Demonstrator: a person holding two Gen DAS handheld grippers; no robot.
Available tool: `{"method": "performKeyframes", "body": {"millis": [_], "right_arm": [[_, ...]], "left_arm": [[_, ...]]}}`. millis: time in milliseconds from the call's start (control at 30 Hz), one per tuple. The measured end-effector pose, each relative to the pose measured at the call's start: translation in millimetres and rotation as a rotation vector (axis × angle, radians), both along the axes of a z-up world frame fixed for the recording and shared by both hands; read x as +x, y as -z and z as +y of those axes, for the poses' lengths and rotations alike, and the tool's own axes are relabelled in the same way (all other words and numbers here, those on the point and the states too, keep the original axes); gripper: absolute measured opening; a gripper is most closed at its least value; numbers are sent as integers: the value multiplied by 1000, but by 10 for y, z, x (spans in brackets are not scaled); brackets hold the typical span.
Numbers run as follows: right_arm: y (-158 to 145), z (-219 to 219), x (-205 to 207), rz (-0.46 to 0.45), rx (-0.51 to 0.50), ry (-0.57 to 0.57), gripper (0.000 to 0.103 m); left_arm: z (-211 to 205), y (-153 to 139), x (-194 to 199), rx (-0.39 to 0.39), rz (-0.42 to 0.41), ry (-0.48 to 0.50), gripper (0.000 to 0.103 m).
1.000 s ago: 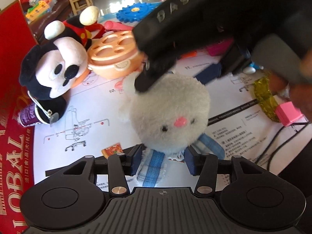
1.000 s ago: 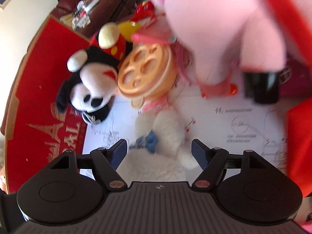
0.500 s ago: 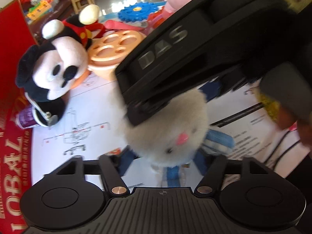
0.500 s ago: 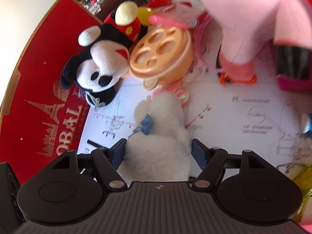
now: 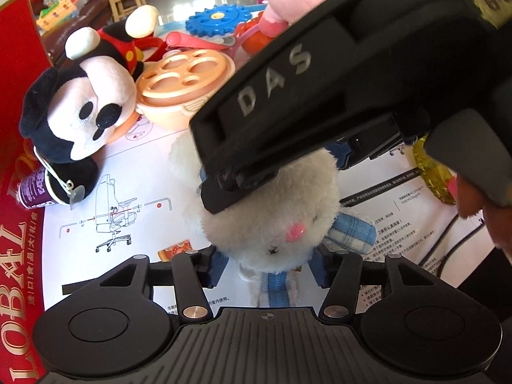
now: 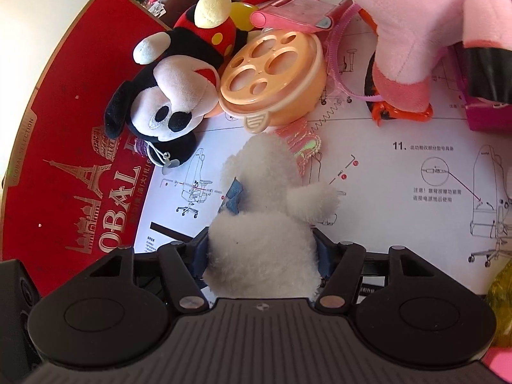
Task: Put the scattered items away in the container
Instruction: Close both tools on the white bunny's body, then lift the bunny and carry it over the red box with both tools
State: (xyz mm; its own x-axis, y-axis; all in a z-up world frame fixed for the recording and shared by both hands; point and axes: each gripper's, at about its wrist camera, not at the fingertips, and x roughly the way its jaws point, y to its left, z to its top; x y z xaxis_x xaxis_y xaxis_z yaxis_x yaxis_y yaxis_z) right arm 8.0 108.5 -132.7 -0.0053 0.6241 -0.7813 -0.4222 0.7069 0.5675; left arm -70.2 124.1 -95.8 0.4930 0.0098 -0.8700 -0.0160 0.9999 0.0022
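Observation:
A white plush toy (image 5: 272, 224) with a pink nose and a blue plaid scarf lies on a printed instruction sheet (image 5: 128, 176). My left gripper (image 5: 267, 267) has the toy's chin between its blue pads. Its jaws are closing, and I see no clear squeeze on the chin. The right gripper's black housing (image 5: 304, 96) hangs over the toy's head. In the right wrist view the white plush toy (image 6: 262, 240) fills my right gripper (image 6: 260, 256). Those jaws are closing too, with fur bulging over both pads. A red printed box (image 6: 80, 160) borders the sheet on the left.
A black-and-white mouse plush (image 5: 83, 112) and an orange lidded bowl (image 5: 185, 80) lie just beyond the toy. A big pink plush (image 6: 432, 25) stands at the far right, with a blue gear (image 5: 220, 19) behind. A purple cup (image 5: 35, 188), yellow foil (image 5: 432, 172) and black cables (image 5: 448, 240) lie at the sides.
The right gripper has come down over the white plush toy, whose body now fills its jaws. The toy's head has come nearer, from beyond the left pads to between them.

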Motion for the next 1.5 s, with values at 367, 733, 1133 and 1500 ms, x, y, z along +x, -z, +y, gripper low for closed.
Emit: {"method": "performKeyframes", "body": {"millis": [367,733,1133,1500], "right_arm": [[-65,-19,-13,-28,1,11,68],[-235,-108,-61,-40,33,17,68],[-1095,-72,-107,-223,164,-64,68],[-2254,920,-496,-459,319,-341,68]], "left_arm": [[-13,-55,9,9,29,-24,47],[-72,-231,-88,26,14,-35,47],[68,-1072,-81,74,-162,-161,48],[763,-2042,-644,159,-383,-475,49]]}}
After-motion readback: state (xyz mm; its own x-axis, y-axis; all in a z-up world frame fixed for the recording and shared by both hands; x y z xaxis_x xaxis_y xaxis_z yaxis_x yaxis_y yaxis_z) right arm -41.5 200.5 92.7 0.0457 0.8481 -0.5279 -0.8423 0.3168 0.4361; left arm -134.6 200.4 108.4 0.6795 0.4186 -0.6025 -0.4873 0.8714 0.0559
